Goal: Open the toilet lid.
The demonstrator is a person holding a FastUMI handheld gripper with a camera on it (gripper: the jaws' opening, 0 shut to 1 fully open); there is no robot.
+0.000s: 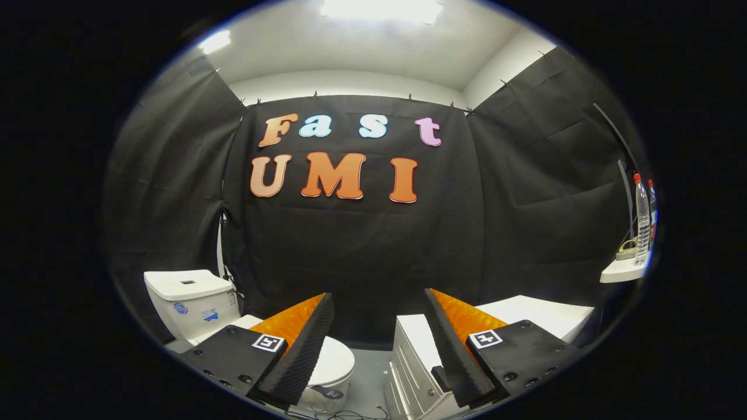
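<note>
Tool (379,344) wide open, nothing held, fingers well apart and clear of everything. Toilet lid (334,361) lies down and closed, low and just past the left finger, partly hidden by it; tank (189,300) further left. White cabinet (417,361) sits behind the right finger. Judgement: approach step; drop and swing left, catch the lid's front edge, lift in an arc. Tank stickers too small to read

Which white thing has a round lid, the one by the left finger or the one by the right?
The toilet beside the left finger; the cabinet is boxy.
</note>
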